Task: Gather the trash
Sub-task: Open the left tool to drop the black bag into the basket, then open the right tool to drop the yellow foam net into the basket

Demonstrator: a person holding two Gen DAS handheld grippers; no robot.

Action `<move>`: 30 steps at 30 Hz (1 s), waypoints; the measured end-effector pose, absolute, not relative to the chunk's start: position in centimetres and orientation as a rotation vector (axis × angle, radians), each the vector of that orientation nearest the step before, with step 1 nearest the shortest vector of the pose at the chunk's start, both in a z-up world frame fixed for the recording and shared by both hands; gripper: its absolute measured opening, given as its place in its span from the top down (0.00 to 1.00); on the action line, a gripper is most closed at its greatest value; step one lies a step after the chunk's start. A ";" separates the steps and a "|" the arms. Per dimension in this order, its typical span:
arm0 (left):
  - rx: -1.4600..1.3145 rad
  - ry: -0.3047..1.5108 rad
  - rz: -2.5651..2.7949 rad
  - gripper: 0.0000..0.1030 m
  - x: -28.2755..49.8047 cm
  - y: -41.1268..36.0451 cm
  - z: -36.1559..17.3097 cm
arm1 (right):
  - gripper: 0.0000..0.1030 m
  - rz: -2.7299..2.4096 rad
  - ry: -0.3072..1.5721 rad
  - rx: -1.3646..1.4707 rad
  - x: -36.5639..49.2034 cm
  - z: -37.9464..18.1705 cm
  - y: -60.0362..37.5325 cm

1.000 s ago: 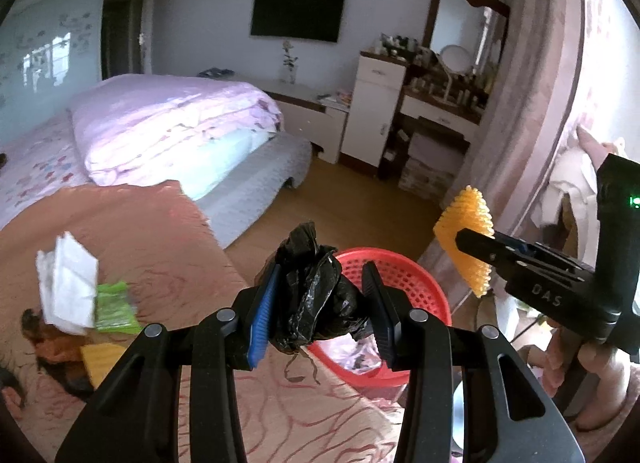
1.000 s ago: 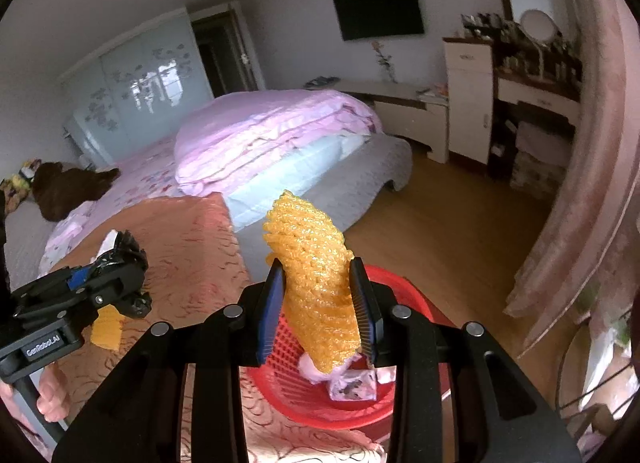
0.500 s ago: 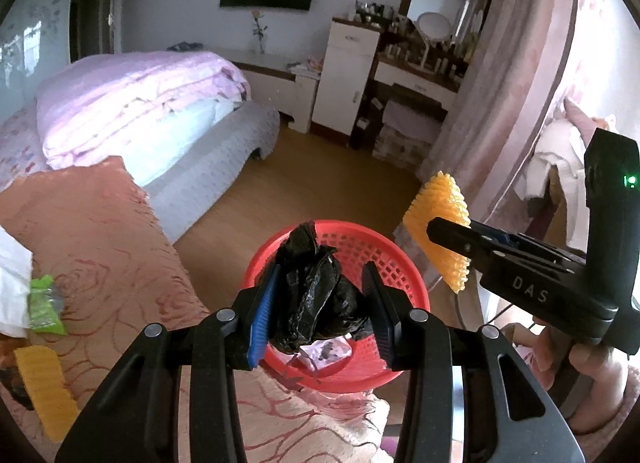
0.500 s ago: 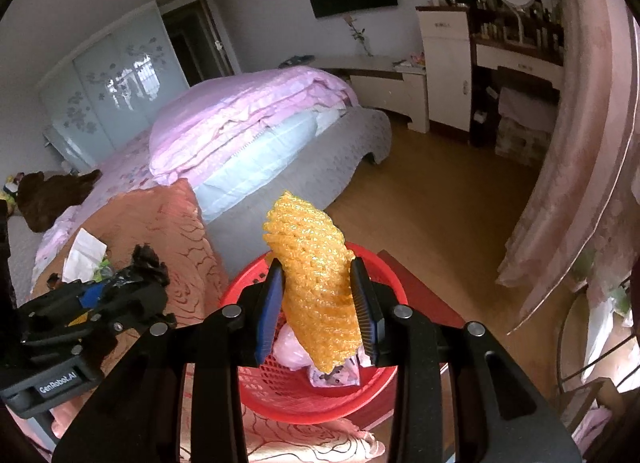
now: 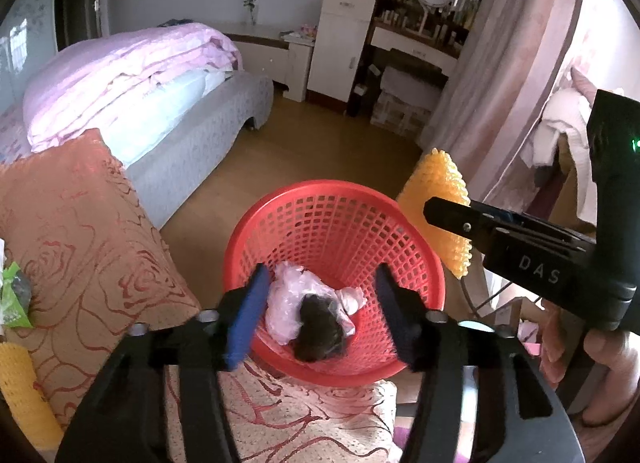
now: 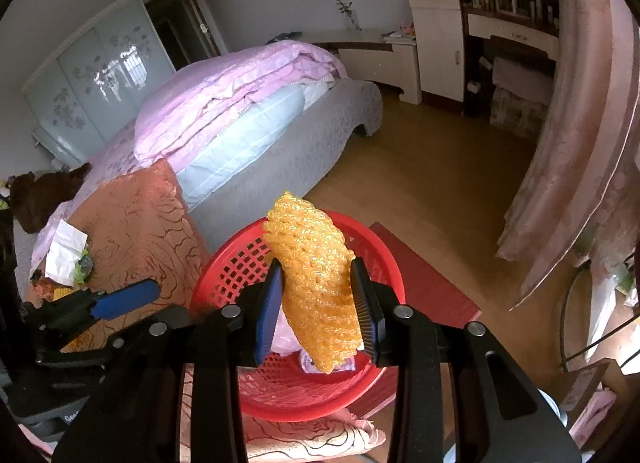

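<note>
The yellow foam net (image 6: 316,287) is standing nearly upright between the pads of the right gripper (image 6: 318,307), its long axis running up and away from the jaws, its lower end hanging directly over the red basket (image 6: 224,263). The jaws are clamping it. The basket is sitting below and just ahead, so the release looks to require only opening. The left gripper (image 5: 320,313) is hovering over the same basket, its jaws having just been opening, nothing between them; the black bag (image 5: 318,327) is lying inside.
</note>
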State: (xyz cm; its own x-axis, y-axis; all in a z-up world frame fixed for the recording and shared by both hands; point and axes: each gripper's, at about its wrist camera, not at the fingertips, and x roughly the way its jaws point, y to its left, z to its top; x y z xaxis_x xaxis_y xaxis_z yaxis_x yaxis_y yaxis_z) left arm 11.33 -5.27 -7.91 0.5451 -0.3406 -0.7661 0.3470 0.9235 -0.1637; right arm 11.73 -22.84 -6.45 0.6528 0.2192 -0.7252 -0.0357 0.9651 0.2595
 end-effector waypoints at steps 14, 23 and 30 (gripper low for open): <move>-0.004 0.845 -0.330 0.31 10.2 -3.2 -6.5 | 0.44 0.119 0.856 0.224 11.8 -7.2 -22.3; -0.025 0.821 -0.287 0.31 9.4 -1.4 -6.0 | 0.43 0.120 0.840 0.201 11.5 -6.9 -21.7; -0.022 0.792 -0.243 0.31 8.4 0.0 -5.4 | 0.41 0.134 0.808 0.181 10.9 -6.1 -20.9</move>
State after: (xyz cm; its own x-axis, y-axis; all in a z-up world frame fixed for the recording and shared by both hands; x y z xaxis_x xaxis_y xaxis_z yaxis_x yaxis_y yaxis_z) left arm 8.41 0.03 -5.37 0.6761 -0.2242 -0.7018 0.2081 0.9719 -0.1100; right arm 10.91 -20.89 -6.07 0.6837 0.1877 -0.7052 -0.0500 0.9761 0.2113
